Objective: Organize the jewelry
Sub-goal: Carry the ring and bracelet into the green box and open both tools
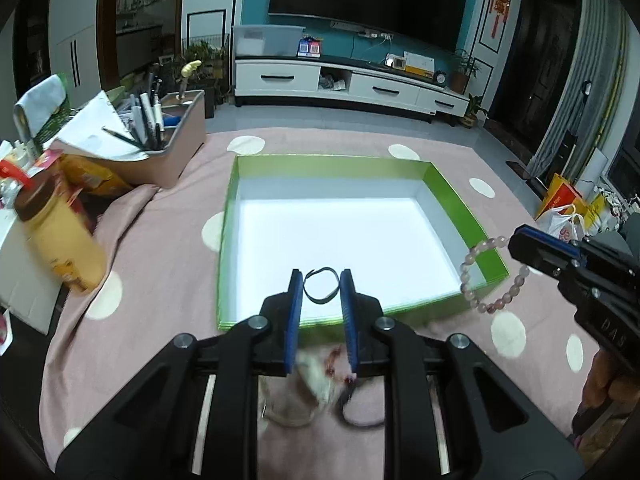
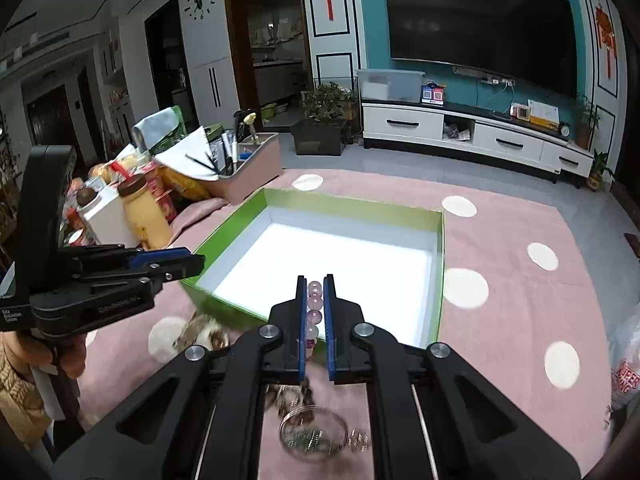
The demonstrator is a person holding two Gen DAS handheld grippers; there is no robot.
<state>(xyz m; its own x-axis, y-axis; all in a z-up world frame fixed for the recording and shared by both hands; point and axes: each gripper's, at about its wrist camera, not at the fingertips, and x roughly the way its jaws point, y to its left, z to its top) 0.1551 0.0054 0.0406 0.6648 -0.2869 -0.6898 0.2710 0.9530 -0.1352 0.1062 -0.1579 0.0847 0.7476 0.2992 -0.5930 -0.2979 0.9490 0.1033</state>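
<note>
Both grippers hang above the near edge of the green box (image 1: 456, 196), whose white floor lies bare. Left gripper (image 1: 321, 292) pinches a black band (image 1: 320, 286); right gripper (image 2: 316, 300) pinches a pink bead bracelet (image 1: 486, 272). Blurred, probably more jewelry (image 2: 312, 432), sits on the near cloth (image 1: 160, 240).

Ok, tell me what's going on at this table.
A person is sorting jewelry with a gripper in each hand. The left gripper holds a small black band, and the right gripper is shut on a pink bead bracelet. Both are held over the near edge of the green box, which is empty inside. More jewelry lies on the pink cloth in front of it.
</note>
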